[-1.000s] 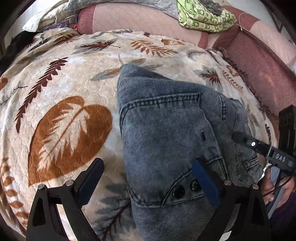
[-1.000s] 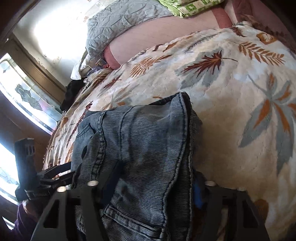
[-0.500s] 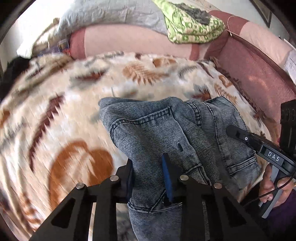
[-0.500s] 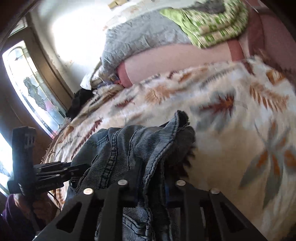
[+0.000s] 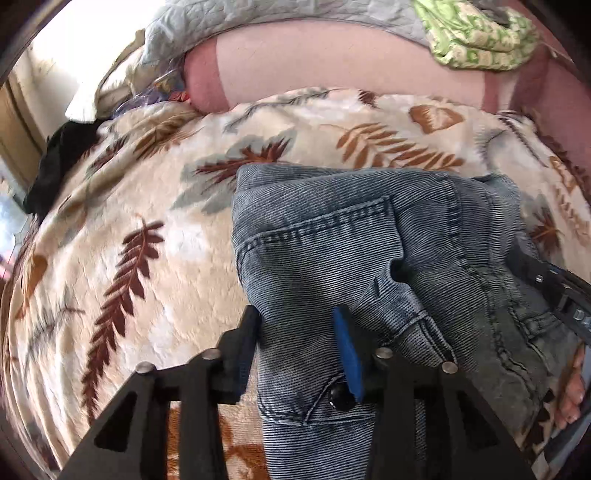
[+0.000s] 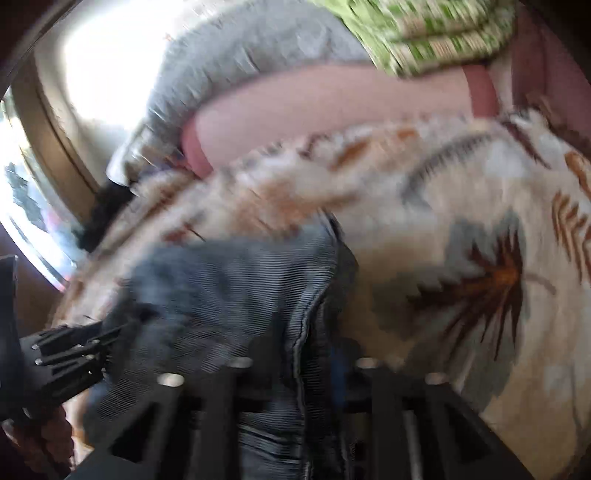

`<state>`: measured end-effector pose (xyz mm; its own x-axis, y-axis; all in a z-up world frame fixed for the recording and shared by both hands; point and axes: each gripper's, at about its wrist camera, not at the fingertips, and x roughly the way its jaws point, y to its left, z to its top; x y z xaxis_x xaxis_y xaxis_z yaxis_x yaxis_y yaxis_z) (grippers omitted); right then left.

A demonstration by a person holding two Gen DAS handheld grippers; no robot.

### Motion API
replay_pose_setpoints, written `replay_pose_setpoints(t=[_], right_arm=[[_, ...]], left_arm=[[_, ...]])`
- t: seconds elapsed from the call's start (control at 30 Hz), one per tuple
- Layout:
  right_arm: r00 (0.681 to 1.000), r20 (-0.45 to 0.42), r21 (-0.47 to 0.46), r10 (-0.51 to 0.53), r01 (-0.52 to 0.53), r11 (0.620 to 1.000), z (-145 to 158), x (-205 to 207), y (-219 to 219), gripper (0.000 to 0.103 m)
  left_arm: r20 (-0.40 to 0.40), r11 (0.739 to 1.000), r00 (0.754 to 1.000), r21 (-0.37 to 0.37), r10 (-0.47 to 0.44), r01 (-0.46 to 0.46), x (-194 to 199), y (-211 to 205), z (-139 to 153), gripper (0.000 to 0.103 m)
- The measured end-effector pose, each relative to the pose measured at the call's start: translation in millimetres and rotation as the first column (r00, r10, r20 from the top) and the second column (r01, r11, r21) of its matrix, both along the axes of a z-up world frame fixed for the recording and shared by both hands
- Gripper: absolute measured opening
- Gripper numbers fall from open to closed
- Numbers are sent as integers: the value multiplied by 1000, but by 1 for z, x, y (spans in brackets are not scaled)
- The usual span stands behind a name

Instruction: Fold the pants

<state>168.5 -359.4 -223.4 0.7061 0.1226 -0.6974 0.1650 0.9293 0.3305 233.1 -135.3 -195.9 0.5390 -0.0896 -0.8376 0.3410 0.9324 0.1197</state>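
Two claws are working a pair of grey-blue denim jeans (image 5: pixel 354 258) lying bunched on a leaf-print blanket (image 5: pixel 140 229) spread over a bed. The left claw (image 5: pixel 295 350), its jaws having just been opening, is straddling the waistband near a dark button (image 5: pixel 341 397); whether its blue pad is still pressing the cloth cannot be told. The right claw (image 6: pixel 295 365), also just widening, is straddling a seamed edge of the denim, though blur is hiding whether it is gripping. A folded green cloth (image 5: pixel 476 35) is sitting well apart on the pink bolster (image 5: pixel 332 66). Judging by the rumpled layers, the fold is going unevenly; doing it well is likely meaning keeping both waistband corners level, pulling the fabric taut, and laying edges flush before letting go.
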Motion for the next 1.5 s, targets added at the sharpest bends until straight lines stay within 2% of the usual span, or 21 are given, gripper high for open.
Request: replay_pose_setpoints(t=[0.03, 0.07, 0.2, 0.3, 0.33, 0.43, 0.53, 0.9, 1.13, 1.5], right_arm=[[1000, -11, 16, -21, 21, 1000, -2, -1, -4, 51], [1000, -8, 24, -29, 29, 999, 3, -3, -6, 51], [996, 85, -69, -31, 37, 997, 35, -29, 2, 51], [984, 176, -130, -20, 43, 991, 65, -57, 15, 52], [980, 199, -153, -17, 49, 987, 75, -68, 21, 55], [964, 266, -193, -26, 80, 978, 102, -109, 43, 63], [958, 288, -231, 4, 65, 971, 122, -147, 66, 63], [952, 301, -289, 55, 36, 957, 178, -227, 126, 64], [951, 306, -295, 36, 59, 954, 195, -247, 142, 66], [951, 309, -268, -15, 102, 958, 200, -256, 148, 67]], left_arm=[[20, 1000, 1000, 6, 8, -9, -4, 1, 4, 51], [32, 1000, 999, 21, 9, -10, -9, 3, 10, 54], [103, 999, 994, 24, 25, -28, -37, 11, 43, 59], [183, 998, 981, -6, 57, -57, -68, 24, 74, 79], [218, 997, 973, -17, 72, -70, -82, 28, 83, 81], [278, 996, 956, -35, 89, -83, -115, 39, 109, 82], [324, 996, 941, -31, 93, -88, -149, 46, 127, 82], [417, 992, 901, -91, 122, -92, -231, 80, 179, 82], [426, 986, 892, -137, 149, -99, -250, 96, 197, 82], [415, 979, 894, -173, 170, -106, -263, 109, 199, 83]])
